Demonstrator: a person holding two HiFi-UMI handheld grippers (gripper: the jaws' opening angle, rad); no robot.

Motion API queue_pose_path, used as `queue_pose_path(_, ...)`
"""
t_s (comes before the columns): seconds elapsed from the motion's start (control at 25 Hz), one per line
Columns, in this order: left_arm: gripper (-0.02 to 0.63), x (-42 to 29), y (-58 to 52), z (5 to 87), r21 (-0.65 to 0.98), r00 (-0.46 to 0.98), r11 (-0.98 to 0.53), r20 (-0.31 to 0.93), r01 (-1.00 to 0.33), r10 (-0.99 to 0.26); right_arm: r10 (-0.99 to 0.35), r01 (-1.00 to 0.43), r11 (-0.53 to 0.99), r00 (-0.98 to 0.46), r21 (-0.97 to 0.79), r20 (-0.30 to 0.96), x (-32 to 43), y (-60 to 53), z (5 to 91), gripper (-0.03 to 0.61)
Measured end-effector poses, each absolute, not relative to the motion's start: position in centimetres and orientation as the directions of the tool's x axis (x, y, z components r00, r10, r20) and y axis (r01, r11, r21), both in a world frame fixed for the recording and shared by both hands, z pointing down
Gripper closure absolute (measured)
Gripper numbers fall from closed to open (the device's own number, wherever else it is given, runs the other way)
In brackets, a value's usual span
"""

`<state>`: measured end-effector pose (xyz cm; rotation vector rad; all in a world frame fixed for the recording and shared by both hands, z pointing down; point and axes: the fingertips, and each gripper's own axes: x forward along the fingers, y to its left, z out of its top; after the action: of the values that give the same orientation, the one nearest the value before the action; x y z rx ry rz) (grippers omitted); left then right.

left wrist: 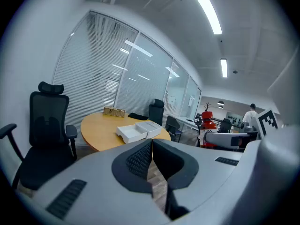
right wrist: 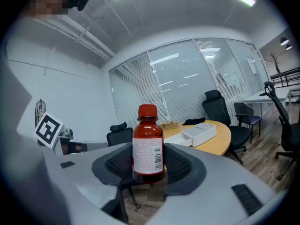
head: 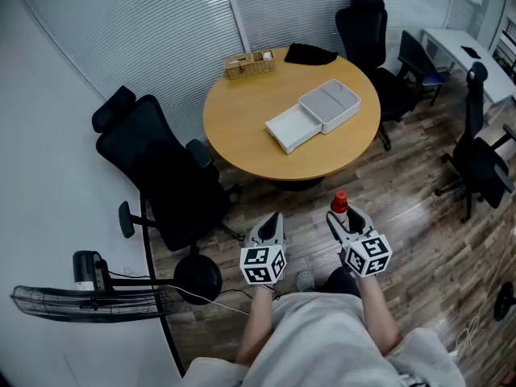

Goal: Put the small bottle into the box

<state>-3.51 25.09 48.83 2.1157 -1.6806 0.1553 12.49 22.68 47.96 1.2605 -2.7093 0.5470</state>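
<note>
A small dark red bottle (right wrist: 148, 144) with a red cap and a white label stands upright between the jaws of my right gripper (right wrist: 149, 165), which is shut on it. The head view shows its cap (head: 339, 201) just above that gripper (head: 344, 220), over the wooden floor in front of the table. My left gripper (head: 270, 226) hangs beside it, shut and holding nothing (left wrist: 150, 161). The white box (head: 315, 114) lies on the round wooden table (head: 242, 135), its tray slid out toward me and its grey lid behind. From the left gripper view the box (left wrist: 139, 131) is far off.
A wicker basket (head: 249, 64) and a black cloth (head: 310, 54) sit at the table's far edge. Black office chairs stand at the left (head: 161, 176), behind the table (head: 367, 31) and at the right (head: 478, 156). A fan (head: 89, 301) lies by the left wall.
</note>
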Motion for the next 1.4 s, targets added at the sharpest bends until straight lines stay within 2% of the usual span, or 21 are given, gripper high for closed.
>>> queue_pose_path(0.52, 0.584, -5.1, 25.0, 48.3, 0.251, 0.257, -0.177, 0.339, -0.952, -0.905, -0.703, -0.716, 0.609, -0.687, -0.342, 0.186, 11.0, 22.4, 46.9, 0.357)
queue_pose_path(0.84, 0.584, -6.1, 24.4, 50.1, 0.259, 0.224, -0.132, 0.369, -0.957, -0.902, -0.707, -0.745, 0.606, -0.665, -0.279, 0.241, 12.1, 21.1, 48.9, 0.357)
queue_pose_path(1.4, 0.584, -9.0, 13.2, 49.6, 0.245, 0.187, -0.098, 0.371, -0.965, -0.910, -0.719, -0.739, 0.581, -0.662, -0.340, 0.210, 11.4, 9.0, 48.5, 0.357)
